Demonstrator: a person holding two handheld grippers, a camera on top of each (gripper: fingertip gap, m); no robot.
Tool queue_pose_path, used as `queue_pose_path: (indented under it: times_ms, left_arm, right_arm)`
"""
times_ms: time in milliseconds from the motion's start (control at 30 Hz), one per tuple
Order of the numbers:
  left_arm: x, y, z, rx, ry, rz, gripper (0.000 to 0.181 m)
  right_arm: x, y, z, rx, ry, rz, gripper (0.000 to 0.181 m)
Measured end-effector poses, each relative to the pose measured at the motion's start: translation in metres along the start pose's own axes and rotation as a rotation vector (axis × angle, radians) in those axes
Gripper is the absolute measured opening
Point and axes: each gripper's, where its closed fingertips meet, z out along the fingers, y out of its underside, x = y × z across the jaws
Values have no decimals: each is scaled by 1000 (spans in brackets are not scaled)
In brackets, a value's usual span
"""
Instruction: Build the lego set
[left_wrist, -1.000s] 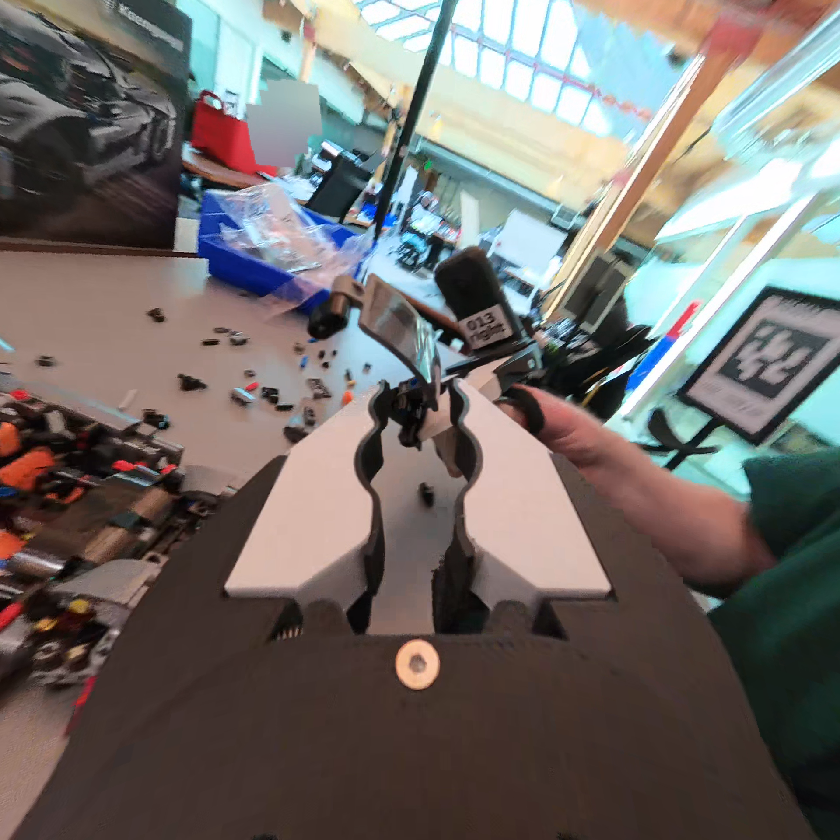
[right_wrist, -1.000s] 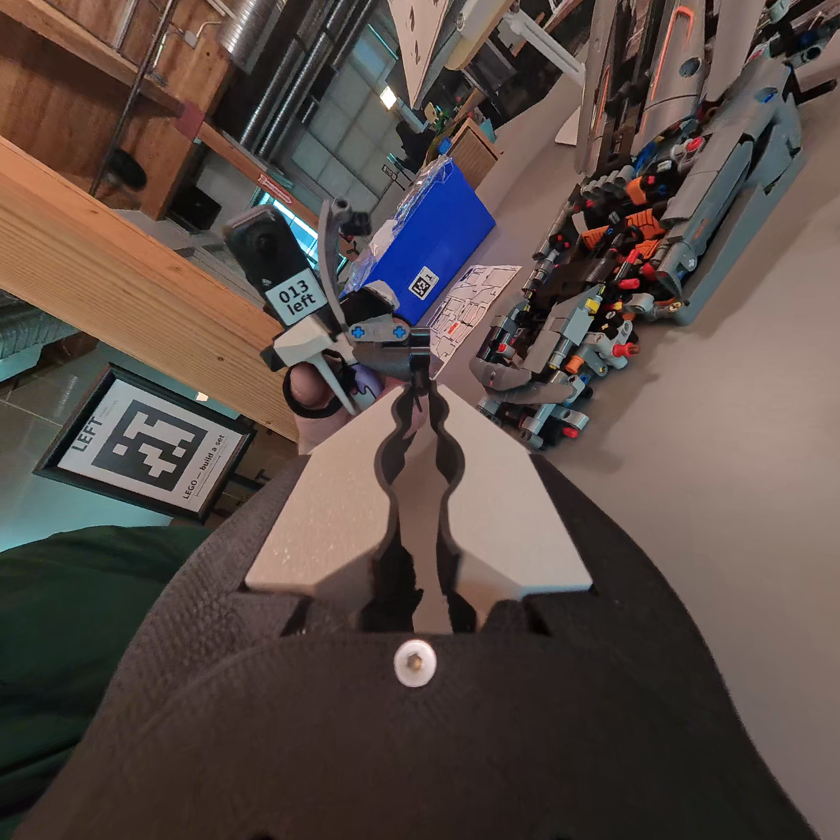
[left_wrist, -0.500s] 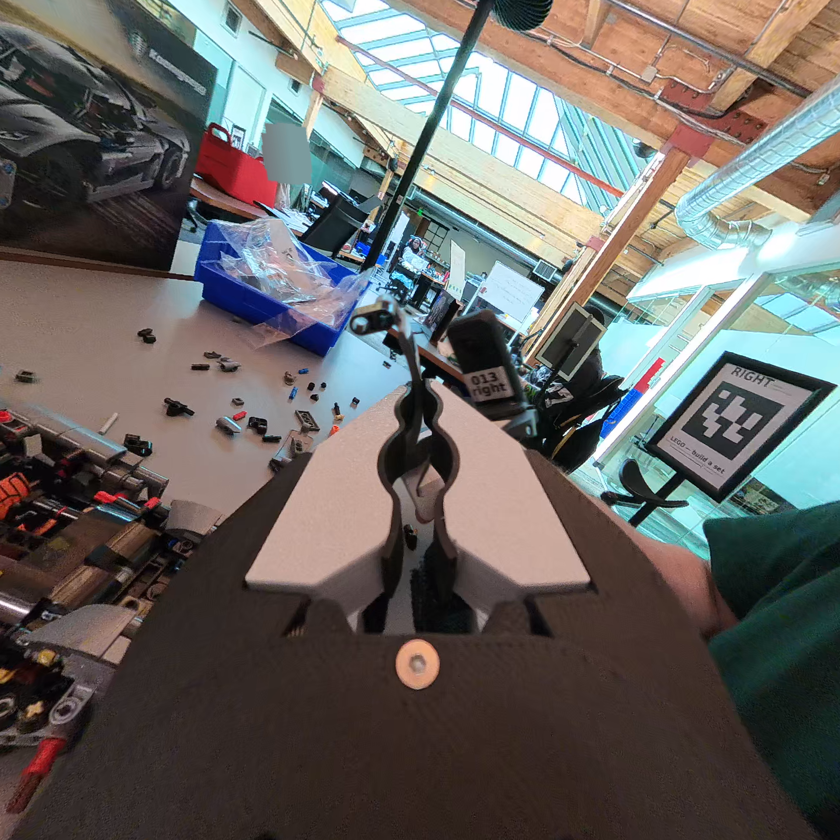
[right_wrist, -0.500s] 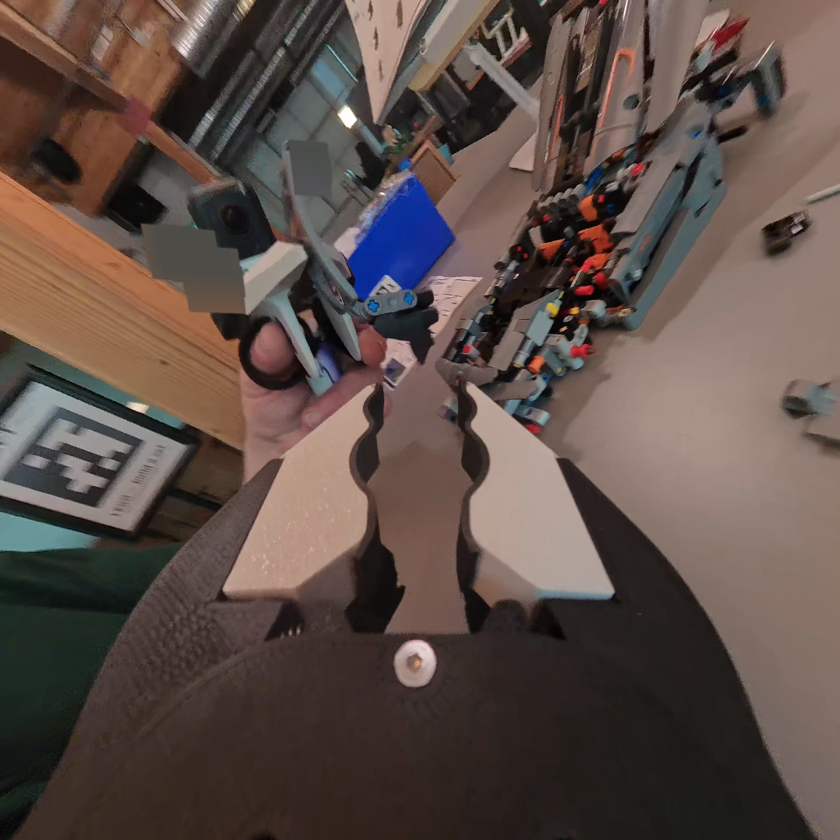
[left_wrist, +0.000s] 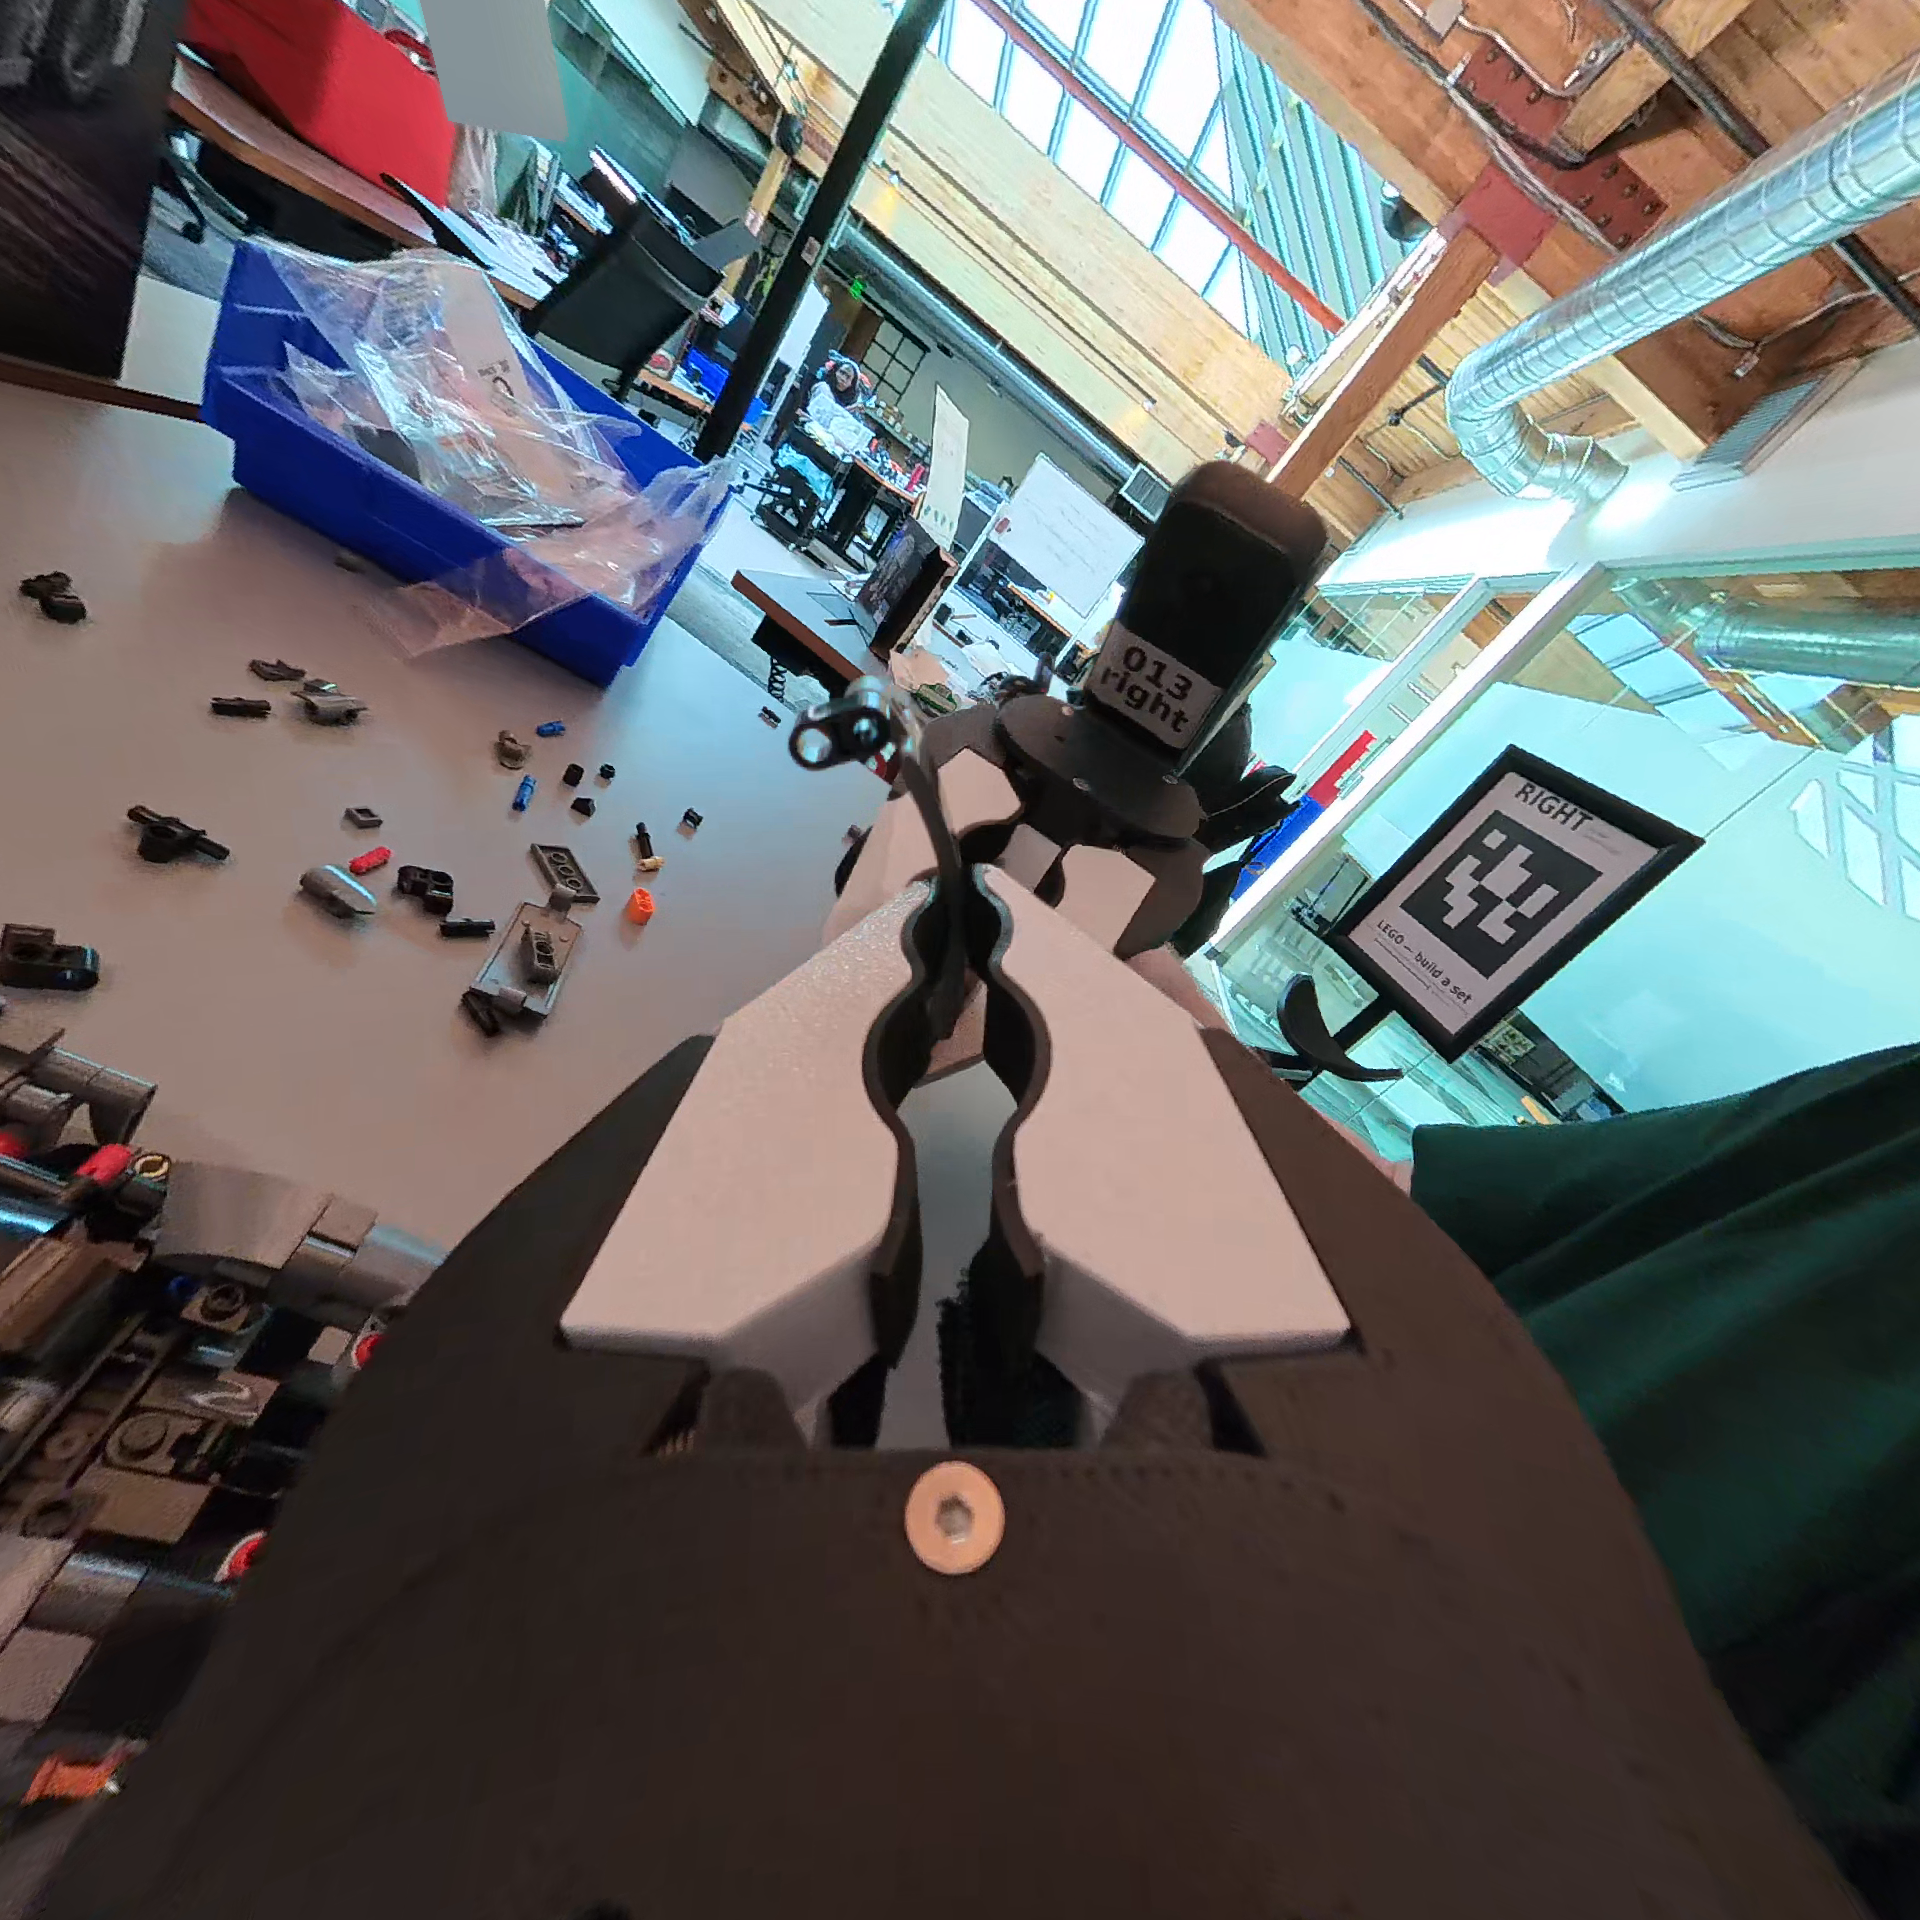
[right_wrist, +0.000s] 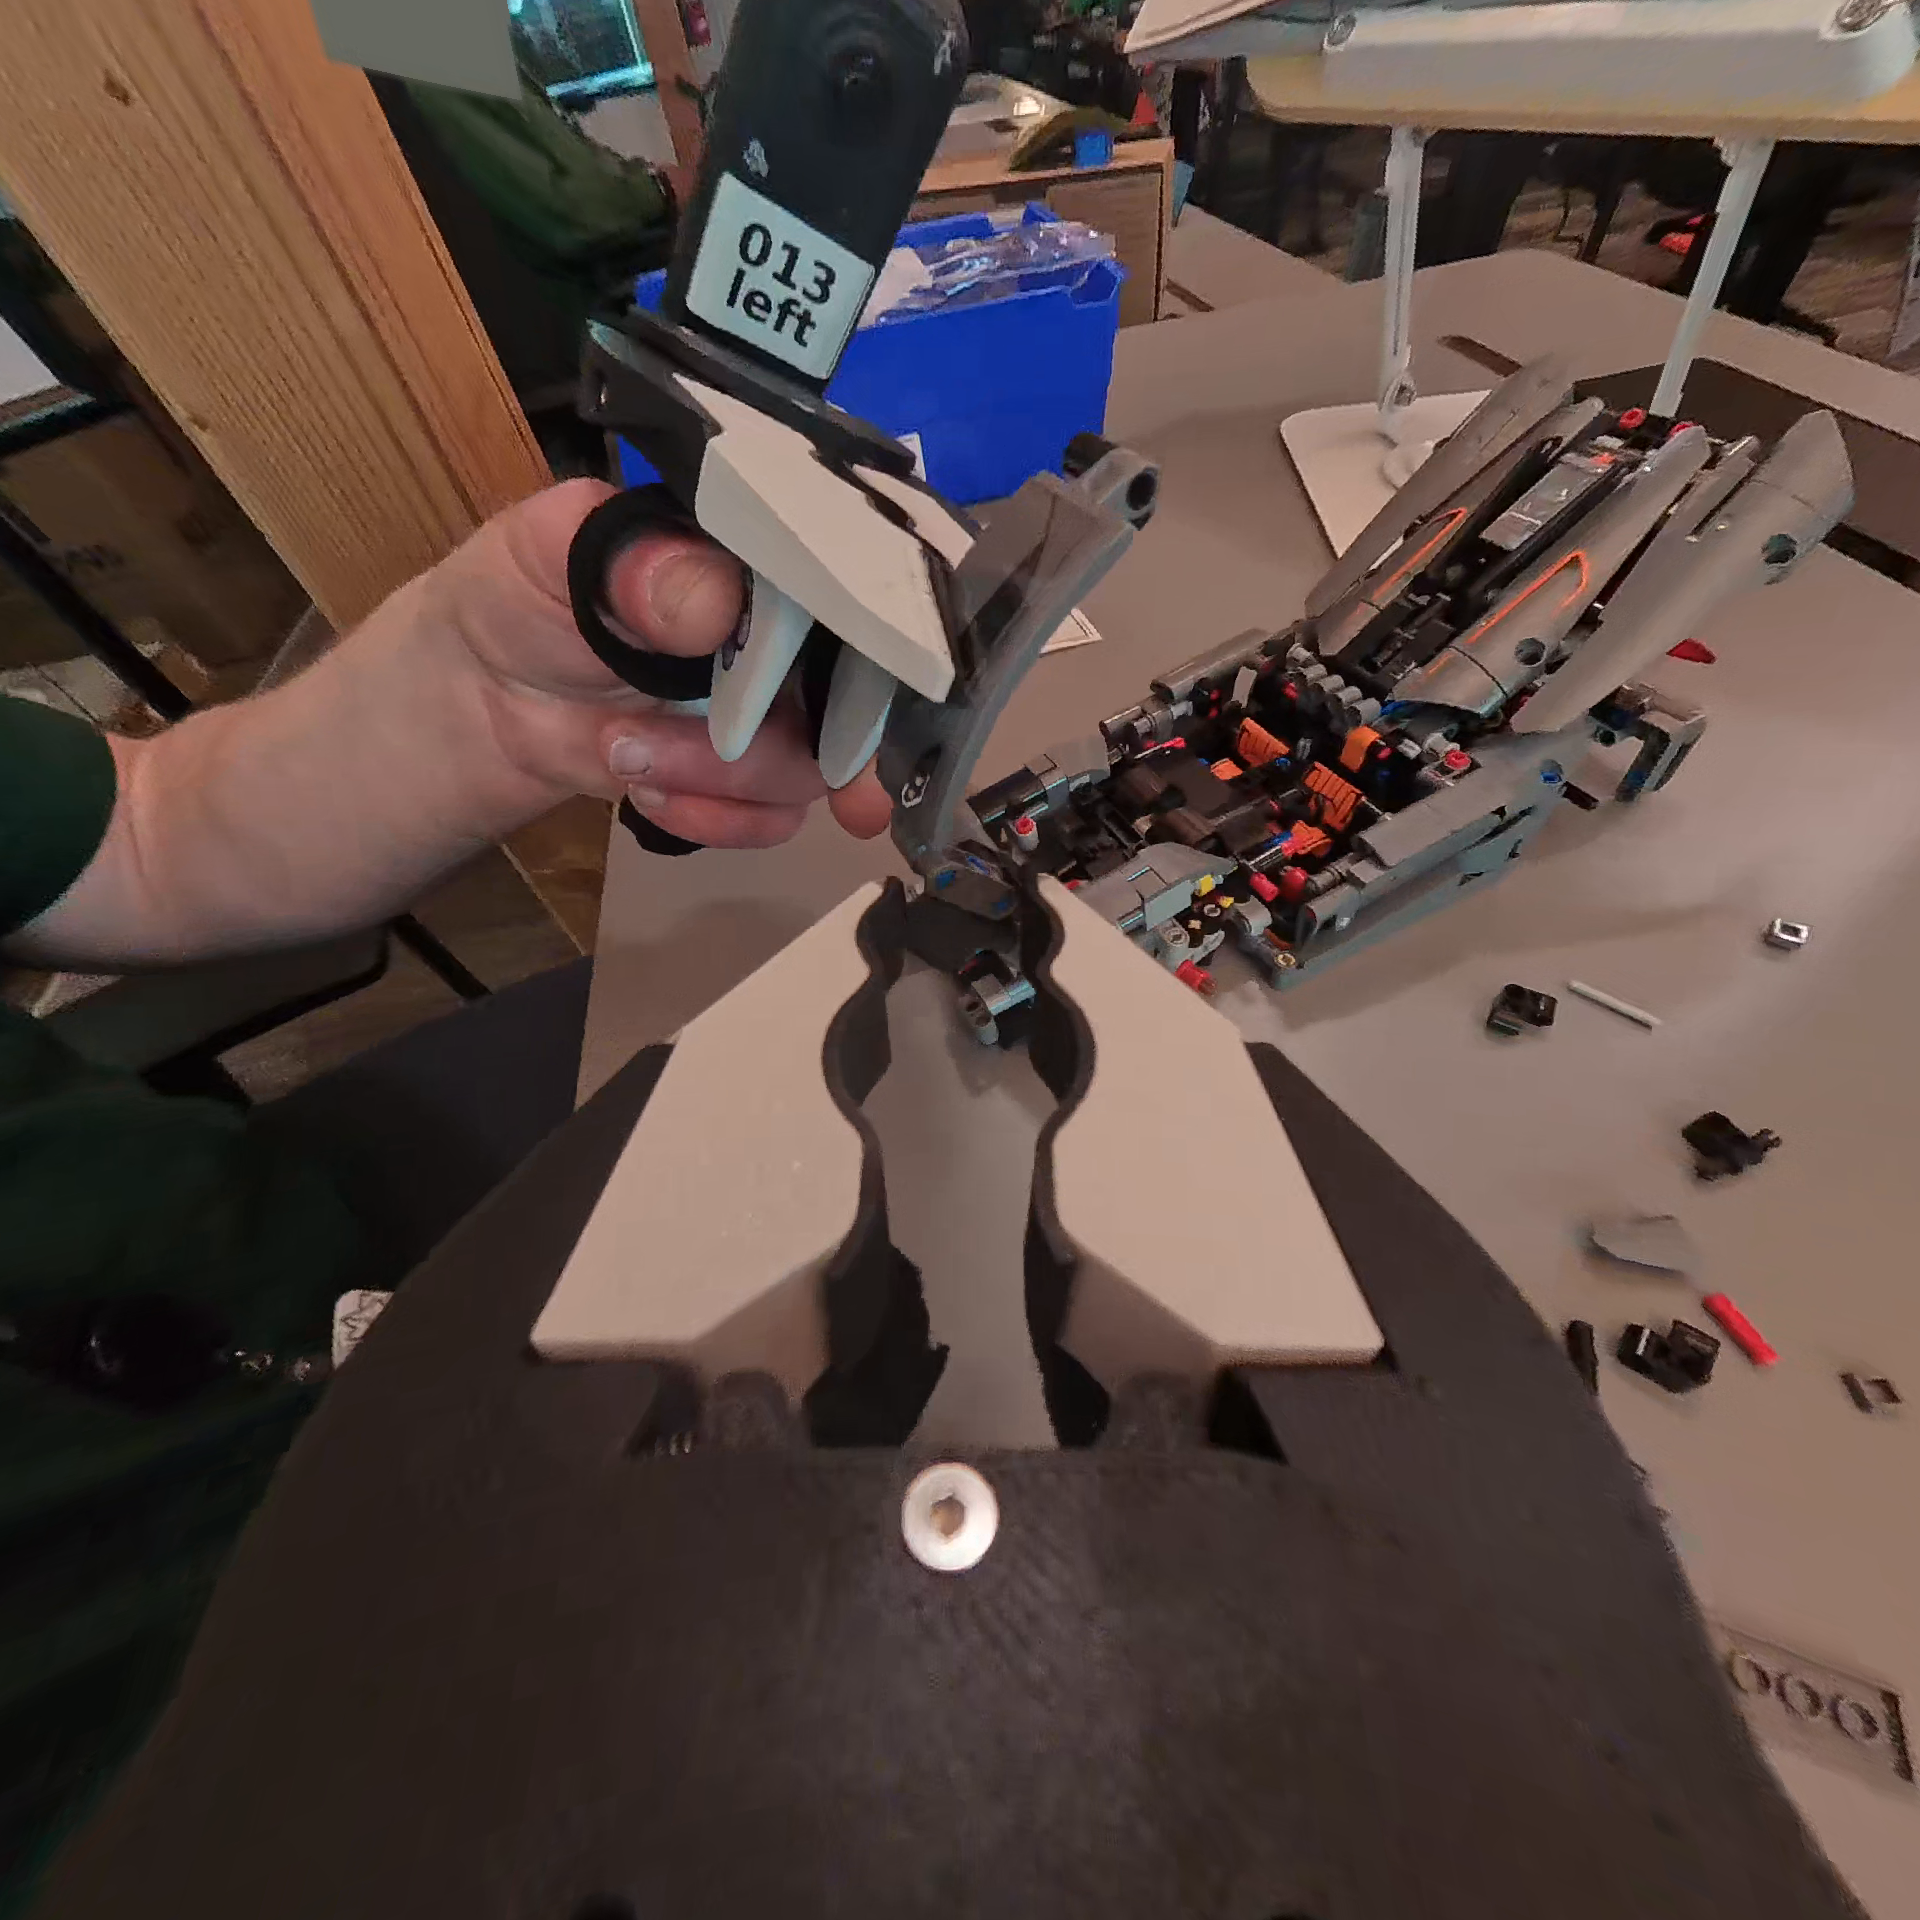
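Note:
My left gripper is shut on a curved grey Lego panel and holds it in the air, pin-hole end up. In the right wrist view the same panel arcs down from the left gripper, which a hand holds. My right gripper has its tips closed against the panel's lower black and blue end. The right gripper also shows in the left wrist view, just behind the panel. The partly built grey and orange car model lies on the grey table, and its edge shows in the left wrist view.
Several loose small parts lie on the table and beside the model. A blue bin with clear plastic bags stands at the back. A white stand base sits behind the model. A wooden post is left. The left gripper's tips are roughly 4 cm from the right gripper's.
The right gripper was open and apart from the panel; it has moved up to the panel's lower end and closed on it. The left gripper has kept hold and turned the panel.

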Motion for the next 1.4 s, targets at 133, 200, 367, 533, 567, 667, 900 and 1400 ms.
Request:
queue_pose_path:
  times_ms: [133, 200, 367, 533, 567, 667, 900, 1400]
  left_arm:
    - [-11, 0, 0, 22, -19, -36, 0]
    - [-19, -1, 0, 30, -83, -5, 4]
    - [-41, -8, -22, 20, -356, 172, 37]
    - [-47, 4, -59, -51, -561, 324, 41]
    - [-53, 12, -68, -101, -627, 358, 43]
    - [-63, 32, -92, -179, -736, 398, 44]
    - [-79, 63, -117, -261, -782, 357, 42]
    - [-91, 86, -111, -385, -793, 389, 40]
  right_arm:
    - [7, 6, 4, -44, 14, -1, 19]
    - [10, 7, 5, -32, -11, 58, 19]
    - [25, 28, 8, -73, -6, 207, 18]
    - [41, 61, 20, -162, 42, 395, 17]
    - [44, 67, 23, -180, 51, 435, 14]
    - [48, 80, 33, -211, 77, 510, 5]
    - [55, 82, 37, -233, 167, 504, 6]
    - [74, 79, 35, -353, 479, 335, 5]
